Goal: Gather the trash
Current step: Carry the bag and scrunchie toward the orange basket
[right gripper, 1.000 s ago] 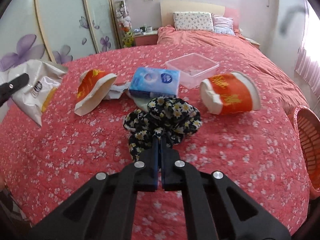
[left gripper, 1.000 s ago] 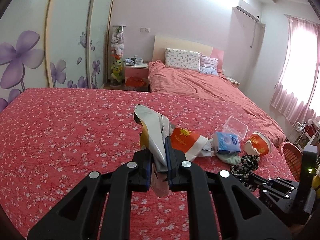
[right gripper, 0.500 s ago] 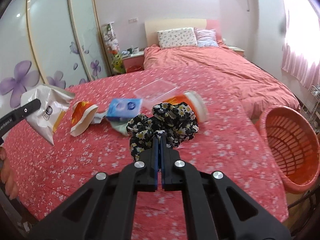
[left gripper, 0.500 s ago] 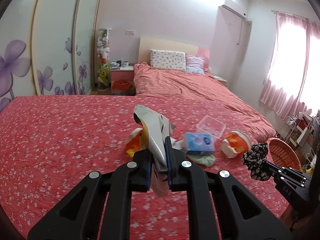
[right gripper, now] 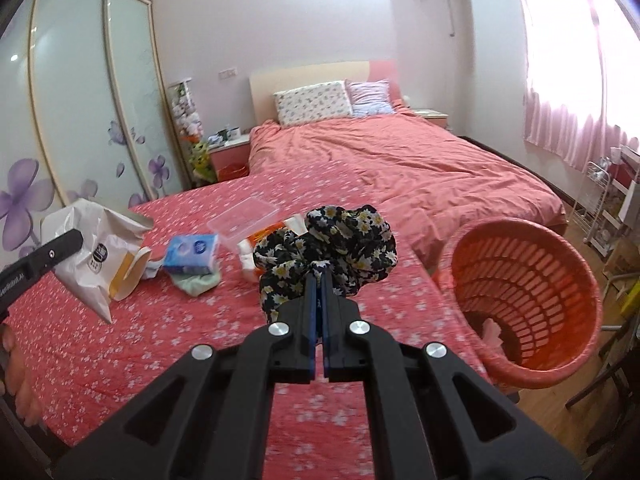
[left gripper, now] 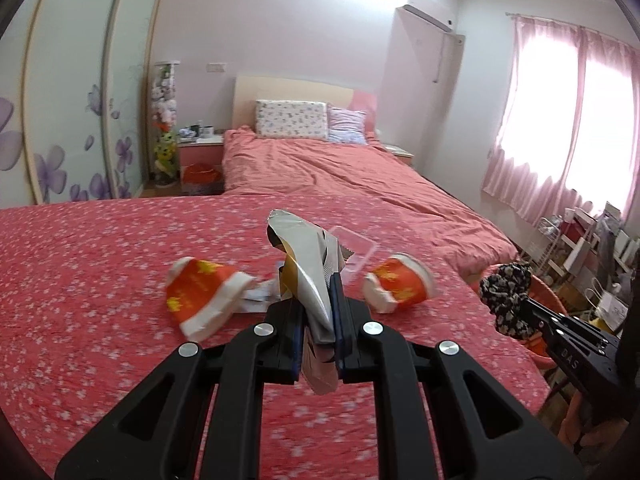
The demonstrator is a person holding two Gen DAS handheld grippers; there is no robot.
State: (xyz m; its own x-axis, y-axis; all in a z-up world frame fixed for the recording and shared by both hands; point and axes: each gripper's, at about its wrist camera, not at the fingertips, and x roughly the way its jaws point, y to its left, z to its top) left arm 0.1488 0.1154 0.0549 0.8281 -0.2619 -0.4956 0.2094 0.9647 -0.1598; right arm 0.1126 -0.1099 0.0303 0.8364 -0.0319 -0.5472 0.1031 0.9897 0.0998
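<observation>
You're mid-carry with both hands full. Your right tongs (right gripper: 319,280) are clamped on the black daisy-print fabric scrunchie (right gripper: 332,236), held up over the red floral bedspread (right gripper: 160,320), with the orange slatted plastic basket (right gripper: 524,296) just off to the right. Next, I'd swing it over the rim and let go. Your left tongs (left gripper: 316,316) are pinching the crumpled silver-white snack bag (left gripper: 308,264), well short of the basket.
</observation>
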